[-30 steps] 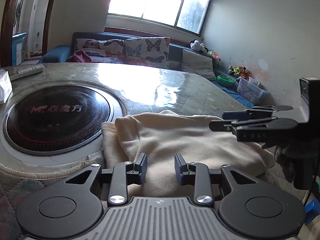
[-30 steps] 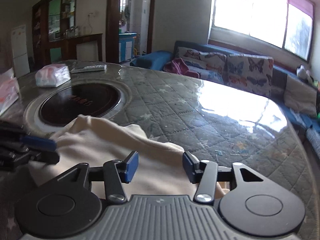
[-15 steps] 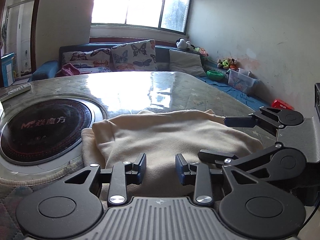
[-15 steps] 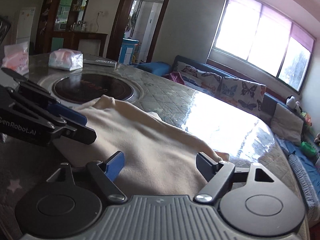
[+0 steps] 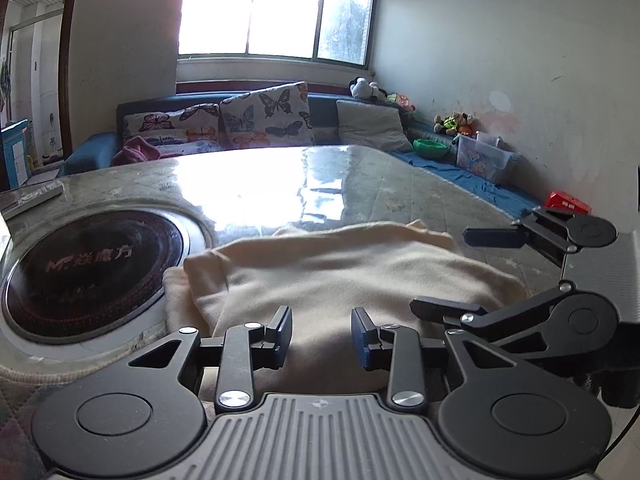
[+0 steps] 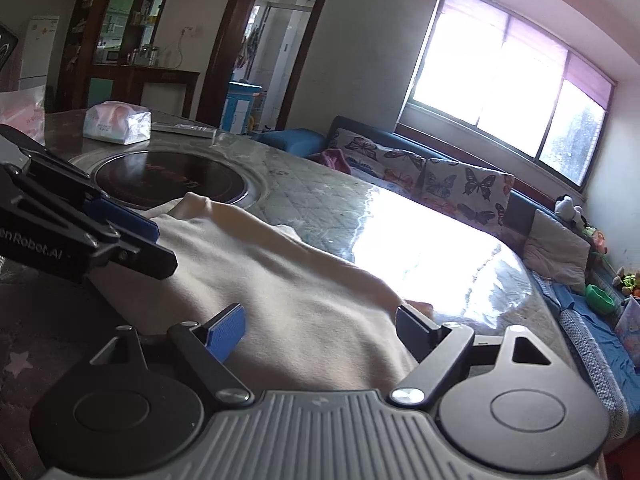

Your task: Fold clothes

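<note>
A cream garment (image 5: 340,272) lies folded in layers on the glass-topped table (image 5: 280,184); it also shows in the right wrist view (image 6: 288,280). My left gripper (image 5: 321,338) is open over the garment's near edge, holding nothing. My right gripper (image 6: 320,326) is wide open over the garment's right part, empty. The right gripper shows in the left wrist view (image 5: 456,272) at the right, its fingers spread. The left gripper shows in the right wrist view (image 6: 156,246) at the left.
A round black cooktop (image 5: 92,264) is set into the table left of the garment. A tissue pack (image 6: 118,124) and a remote (image 6: 184,130) lie at the far side. A sofa with butterfly cushions (image 5: 240,120) stands beyond the table.
My right gripper has opened wider and swung over the garment's right side. The left gripper stays open at the near edge, its view now higher and turned right.
</note>
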